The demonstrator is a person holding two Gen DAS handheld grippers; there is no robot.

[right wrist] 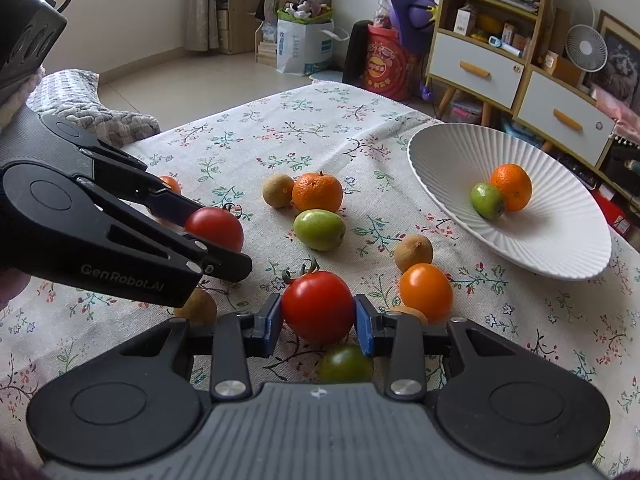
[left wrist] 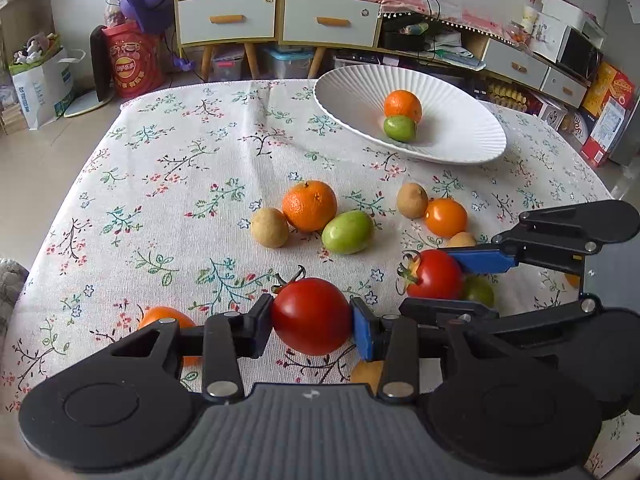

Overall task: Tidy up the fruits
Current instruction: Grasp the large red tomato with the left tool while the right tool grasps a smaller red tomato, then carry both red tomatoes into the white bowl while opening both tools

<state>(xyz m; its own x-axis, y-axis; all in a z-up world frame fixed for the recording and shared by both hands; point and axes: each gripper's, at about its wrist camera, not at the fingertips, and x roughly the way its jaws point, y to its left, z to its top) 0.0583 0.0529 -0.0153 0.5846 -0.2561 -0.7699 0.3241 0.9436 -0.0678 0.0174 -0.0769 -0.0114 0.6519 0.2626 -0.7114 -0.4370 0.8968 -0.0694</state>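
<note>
Both clamped on red tomatoes at lower centre, left gripper (left wrist: 312, 320) on left tomato (left wrist: 312, 316), right gripper (right wrist: 318, 318) on right tomato (right wrist: 318, 306); risk of squashing, or dropping short of white plate (right wrist: 560, 256).

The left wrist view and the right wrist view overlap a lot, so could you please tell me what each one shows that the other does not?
Only the left wrist view shows the microwave and snack boxes at the right.

Only the right wrist view shows the grey cushion beyond the table's left edge and the standing fan.

Both show the white plate with an orange and a green fruit, and each gripper closed on a red tomato: left gripper, right gripper.
</note>
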